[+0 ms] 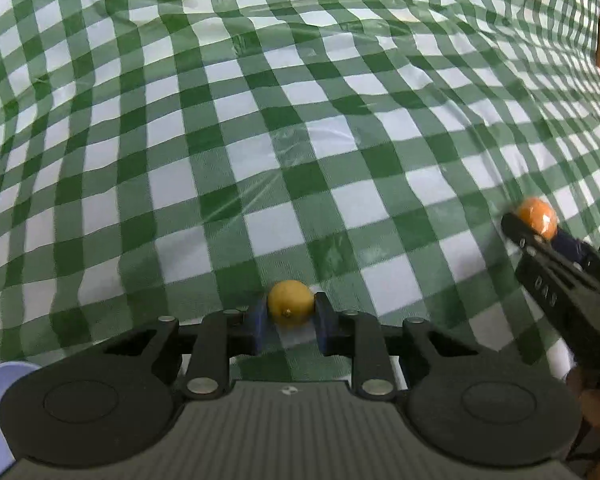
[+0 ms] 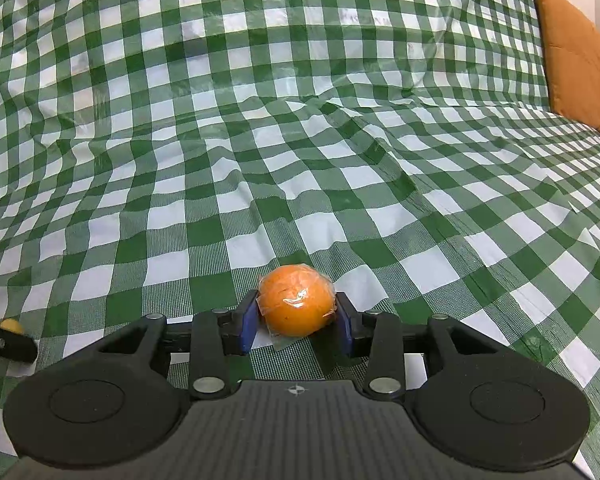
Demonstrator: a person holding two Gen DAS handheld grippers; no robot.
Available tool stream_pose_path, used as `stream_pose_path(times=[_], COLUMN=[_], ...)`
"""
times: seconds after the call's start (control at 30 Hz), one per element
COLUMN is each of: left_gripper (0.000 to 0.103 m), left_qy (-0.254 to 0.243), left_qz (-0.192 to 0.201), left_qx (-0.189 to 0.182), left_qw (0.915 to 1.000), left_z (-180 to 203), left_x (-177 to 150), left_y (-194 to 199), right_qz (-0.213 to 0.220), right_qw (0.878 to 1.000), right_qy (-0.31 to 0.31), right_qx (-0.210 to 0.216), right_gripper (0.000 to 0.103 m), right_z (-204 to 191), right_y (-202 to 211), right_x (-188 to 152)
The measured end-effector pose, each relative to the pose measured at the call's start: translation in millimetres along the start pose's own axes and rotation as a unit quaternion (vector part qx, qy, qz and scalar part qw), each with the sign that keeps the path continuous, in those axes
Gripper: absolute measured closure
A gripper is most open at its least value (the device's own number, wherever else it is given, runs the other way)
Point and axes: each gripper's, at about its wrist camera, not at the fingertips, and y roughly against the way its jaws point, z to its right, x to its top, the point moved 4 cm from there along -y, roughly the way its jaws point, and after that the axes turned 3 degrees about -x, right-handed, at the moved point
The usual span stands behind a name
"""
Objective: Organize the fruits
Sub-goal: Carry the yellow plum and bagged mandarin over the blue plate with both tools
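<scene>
Now the left gripper (image 1: pixel 291 316) pinches a lemon (image 1: pixel 290 302), the right gripper (image 2: pixel 297 322) a wrapped orange (image 2: pixel 297 300).

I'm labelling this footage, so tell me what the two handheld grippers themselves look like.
Both match: the left gripper and right gripper have black linkage arms with silver rivets, round black discs either side of a ribbed grey body, and blue pads on the fingers. Pale lettering marks the right gripper's side.

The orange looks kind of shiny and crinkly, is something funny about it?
Yes. The orange, pinched in the right claw, is wrapped in clear plastic film; loose corners stick out at its sides and bottom. The little yellow fruit in the left claw has no wrap. The checkered cloth is rumpled too.
</scene>
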Motion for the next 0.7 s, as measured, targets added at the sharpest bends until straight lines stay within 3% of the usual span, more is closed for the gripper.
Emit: stream_pose_path(times=[0.13,0.3,0.43,0.7], left_gripper=[0.076,0.076,0.076,0.076], left_qy=[-0.001,0.009,0.019,0.047], left_qz=[0.02,0.052,0.065,0.066], left_qx=[0.007,0.018,0.027,0.053], left_qw=[0.9998,0.9984,0.9974,0.9953], left_z=[-1.2,-8.6,-17.9,-46.5], left_x=[-6.6,-27.9,-59.8,-144.2], left_y=[32.0,103.2,158.6,251.0], right_qz=[0.021,0.045,0.052,-0.001], right_qw=[1.0,0.998,0.995,0.981], right_qy=[-0.005,0.0,0.028,0.084], right_qx=[0.017,0.04,0.085,0.174], right_gripper=[0.063,0.063,0.063,0.063], right_z=[-2.4,-12.8,-21.0,-34.7], right_y=[13.7,60.2,126.2,267.1], right_x=[4.2,20.6,24.0,-13.0])
